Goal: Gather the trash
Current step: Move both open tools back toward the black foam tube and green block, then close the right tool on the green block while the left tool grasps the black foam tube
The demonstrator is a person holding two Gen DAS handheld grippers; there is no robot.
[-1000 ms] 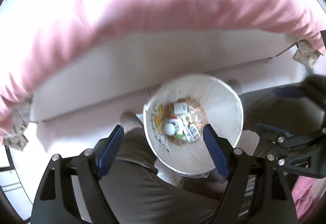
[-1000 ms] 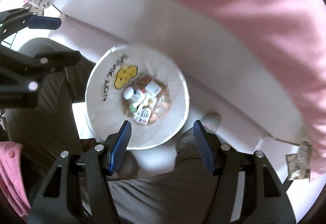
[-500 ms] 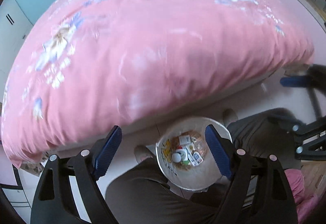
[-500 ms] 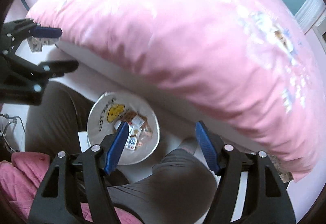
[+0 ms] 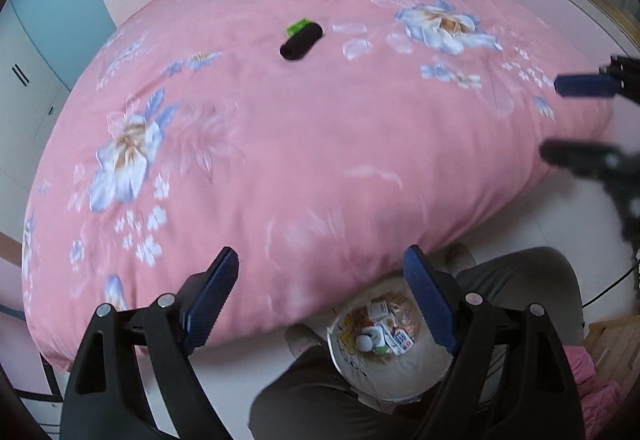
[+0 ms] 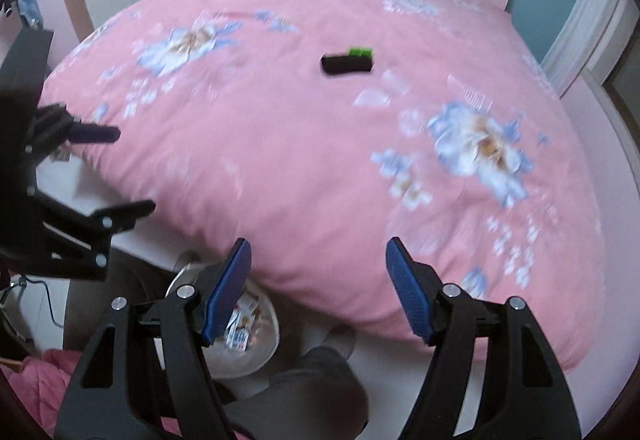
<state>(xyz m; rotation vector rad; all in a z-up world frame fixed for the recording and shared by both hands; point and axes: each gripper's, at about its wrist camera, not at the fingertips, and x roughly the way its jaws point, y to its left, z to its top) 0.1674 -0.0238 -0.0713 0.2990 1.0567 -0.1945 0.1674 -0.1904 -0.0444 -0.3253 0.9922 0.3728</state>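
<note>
Pink floral bed carries a black-and-green item; left gripper and right gripper gape empty; only the left view shows the whole trash bin.

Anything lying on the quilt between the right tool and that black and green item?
Nothing: in the right wrist view only bare pink floral quilt stretches from the open right tool to the black and green item.

Wrapper on bed; bin on floor beside it.
</note>
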